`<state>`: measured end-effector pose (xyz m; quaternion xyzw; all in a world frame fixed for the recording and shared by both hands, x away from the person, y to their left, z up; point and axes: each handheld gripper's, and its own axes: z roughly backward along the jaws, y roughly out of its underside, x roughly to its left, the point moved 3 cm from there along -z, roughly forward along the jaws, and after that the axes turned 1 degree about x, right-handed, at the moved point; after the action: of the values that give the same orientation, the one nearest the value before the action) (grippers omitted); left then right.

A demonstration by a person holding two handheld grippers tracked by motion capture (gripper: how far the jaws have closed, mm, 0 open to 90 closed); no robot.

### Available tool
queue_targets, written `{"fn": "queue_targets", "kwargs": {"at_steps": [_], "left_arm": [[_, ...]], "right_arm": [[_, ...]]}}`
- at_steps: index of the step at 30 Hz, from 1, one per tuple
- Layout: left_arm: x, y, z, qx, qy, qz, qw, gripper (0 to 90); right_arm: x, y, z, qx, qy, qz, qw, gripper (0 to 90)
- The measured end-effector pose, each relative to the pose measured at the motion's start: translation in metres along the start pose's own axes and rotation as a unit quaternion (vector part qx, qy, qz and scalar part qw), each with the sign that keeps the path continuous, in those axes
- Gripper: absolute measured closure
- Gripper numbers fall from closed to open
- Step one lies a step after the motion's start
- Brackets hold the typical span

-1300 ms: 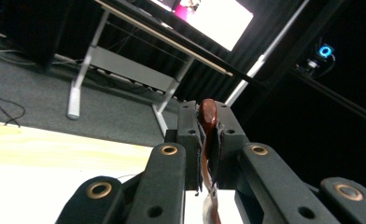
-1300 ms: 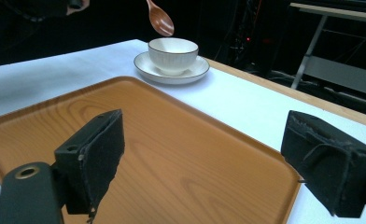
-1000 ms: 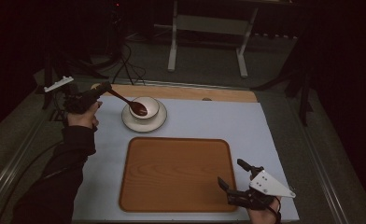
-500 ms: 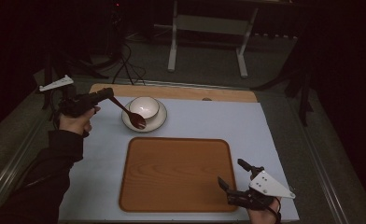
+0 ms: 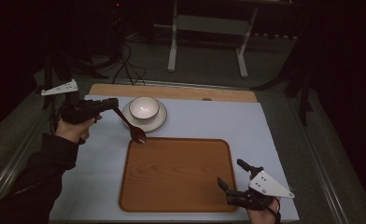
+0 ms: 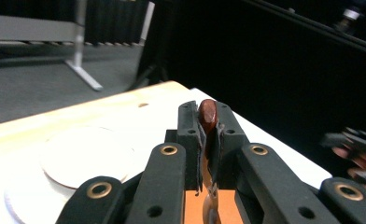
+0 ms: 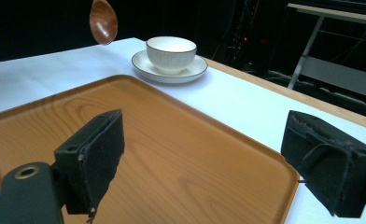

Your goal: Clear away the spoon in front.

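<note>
Lifted out of the bowl [image 5: 144, 108], the wooden spoon [image 5: 130, 126], clamped in the left gripper [image 5: 107, 103], now hangs over the tray's [image 5: 176, 173] upper-left corner, likely about to be set down, while the right gripper [image 5: 233, 179] waits wide open, empty, lower right.

Dark brown wooden spoon [image 5: 130, 126], glossy, clamped by the handle, slanting down with the oval bowl lowest. Bowl end hangs in the air over the far left corner of the tray [image 5: 181, 186], just beside the saucer [image 5: 160, 122].
</note>
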<state>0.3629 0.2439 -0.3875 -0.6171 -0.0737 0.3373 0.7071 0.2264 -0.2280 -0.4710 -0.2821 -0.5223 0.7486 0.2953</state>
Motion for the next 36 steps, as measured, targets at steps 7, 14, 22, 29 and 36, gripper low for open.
{"fn": "queue_targets", "kwargs": {"at_steps": [7, 14, 22, 29, 36], "left_arm": [[-0.011, 0.008, -0.007, 0.038, 0.036, -0.016, 0.9985, 83.8], [-0.019, 0.014, -0.012, 0.062, 0.064, -0.033, 0.9954, 83.8], [-0.028, 0.026, -0.017, 0.091, 0.113, -0.056, 0.9878, 83.8], [-0.034, 0.038, -0.025, 0.122, 0.144, -0.061, 0.9801, 83.8], [-0.042, 0.048, -0.033, 0.155, 0.169, -0.067, 0.971, 83.7]], "right_arm": [[0.0, 0.0, 0.0, 0.001, -0.003, -0.001, 1.0, 13.2], [0.0, 0.0, -0.001, 0.001, -0.004, -0.001, 1.0, 13.2], [0.0, 0.0, -0.001, 0.001, -0.003, -0.001, 1.0, 13.2], [0.0, 0.001, -0.001, 0.003, -0.004, 0.0, 1.0, 13.2], [0.0, 0.001, -0.001, 0.003, -0.005, -0.001, 1.0, 13.2]]}}
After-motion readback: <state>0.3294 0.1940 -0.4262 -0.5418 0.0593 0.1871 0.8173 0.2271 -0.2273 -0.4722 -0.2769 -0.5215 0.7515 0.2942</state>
